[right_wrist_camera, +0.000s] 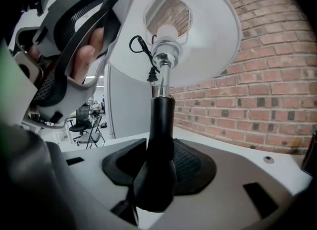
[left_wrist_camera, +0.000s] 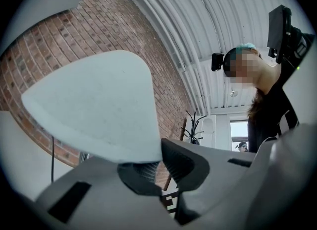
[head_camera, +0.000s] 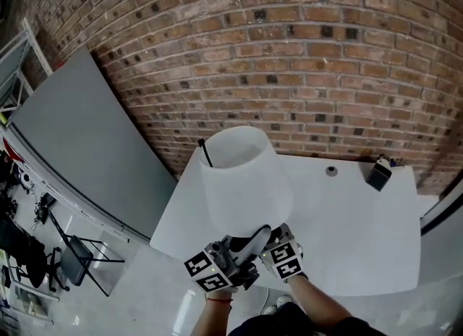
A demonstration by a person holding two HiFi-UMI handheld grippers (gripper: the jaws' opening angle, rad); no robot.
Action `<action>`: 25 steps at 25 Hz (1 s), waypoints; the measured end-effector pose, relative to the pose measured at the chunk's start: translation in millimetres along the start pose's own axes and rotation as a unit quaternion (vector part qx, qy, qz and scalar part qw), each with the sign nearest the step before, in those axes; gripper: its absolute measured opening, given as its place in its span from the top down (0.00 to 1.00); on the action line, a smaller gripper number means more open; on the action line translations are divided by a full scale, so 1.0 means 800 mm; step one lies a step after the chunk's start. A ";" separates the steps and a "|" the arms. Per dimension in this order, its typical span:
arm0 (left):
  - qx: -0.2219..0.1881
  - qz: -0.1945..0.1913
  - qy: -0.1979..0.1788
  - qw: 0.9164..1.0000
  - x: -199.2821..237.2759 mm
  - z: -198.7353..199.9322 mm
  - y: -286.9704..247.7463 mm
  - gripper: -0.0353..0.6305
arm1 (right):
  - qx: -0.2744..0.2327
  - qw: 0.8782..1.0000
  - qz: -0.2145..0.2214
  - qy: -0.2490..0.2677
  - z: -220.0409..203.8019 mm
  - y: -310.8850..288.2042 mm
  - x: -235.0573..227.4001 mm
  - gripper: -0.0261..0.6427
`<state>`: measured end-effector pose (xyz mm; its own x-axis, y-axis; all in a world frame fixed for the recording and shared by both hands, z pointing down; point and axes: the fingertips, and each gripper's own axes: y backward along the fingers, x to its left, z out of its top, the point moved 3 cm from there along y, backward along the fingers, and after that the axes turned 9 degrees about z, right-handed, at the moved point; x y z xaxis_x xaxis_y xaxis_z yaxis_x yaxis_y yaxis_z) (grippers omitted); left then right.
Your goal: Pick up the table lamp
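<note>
A white surface (head_camera: 362, 233) stands against a brick wall (head_camera: 304, 52), with a grey panel (head_camera: 79, 153) at its left. Over its near edge, the right gripper's (right_wrist_camera: 159, 172) fingers clamp the table lamp's (head_camera: 242, 175) black stem. The left gripper's (left_wrist_camera: 159, 167) fingers pinch the shade's rim. The lamp's base is hidden.

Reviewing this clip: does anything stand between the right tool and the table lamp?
Nothing visible does. The right tool is shut directly on the black stem of the table lamp, with no other object between them.
</note>
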<state>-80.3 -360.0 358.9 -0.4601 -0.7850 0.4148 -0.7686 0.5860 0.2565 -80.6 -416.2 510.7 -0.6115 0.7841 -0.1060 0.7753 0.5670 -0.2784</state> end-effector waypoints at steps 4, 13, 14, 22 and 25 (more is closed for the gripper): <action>-0.001 -0.003 -0.011 1.000 -0.008 0.014 -0.005 0.93 | -0.014 1.000 -0.001 0.005 0.017 0.003 0.000 0.72; -0.008 -0.016 -0.032 0.999 -0.027 0.045 -0.016 0.93 | -0.039 0.999 -0.010 0.020 0.056 0.014 -0.002 0.72; -0.008 -0.017 -0.033 0.999 -0.030 0.048 -0.016 0.92 | -0.042 0.999 -0.010 0.022 0.060 0.016 -0.001 0.72; -0.017 -0.033 -0.047 0.998 -0.050 0.075 -0.033 0.92 | -0.068 0.997 -0.023 0.036 0.089 0.034 -0.010 0.72; -0.018 -0.041 -0.052 0.998 -0.060 0.084 -0.037 0.92 | -0.078 0.996 -0.030 0.040 0.101 0.042 -0.012 0.72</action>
<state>-65.2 -353.5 272.8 -0.4421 -0.8458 0.2988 -0.7896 0.5250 0.3178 -61.2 -424.9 425.2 -0.6477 0.7617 -0.0160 0.7567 0.6408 -0.1297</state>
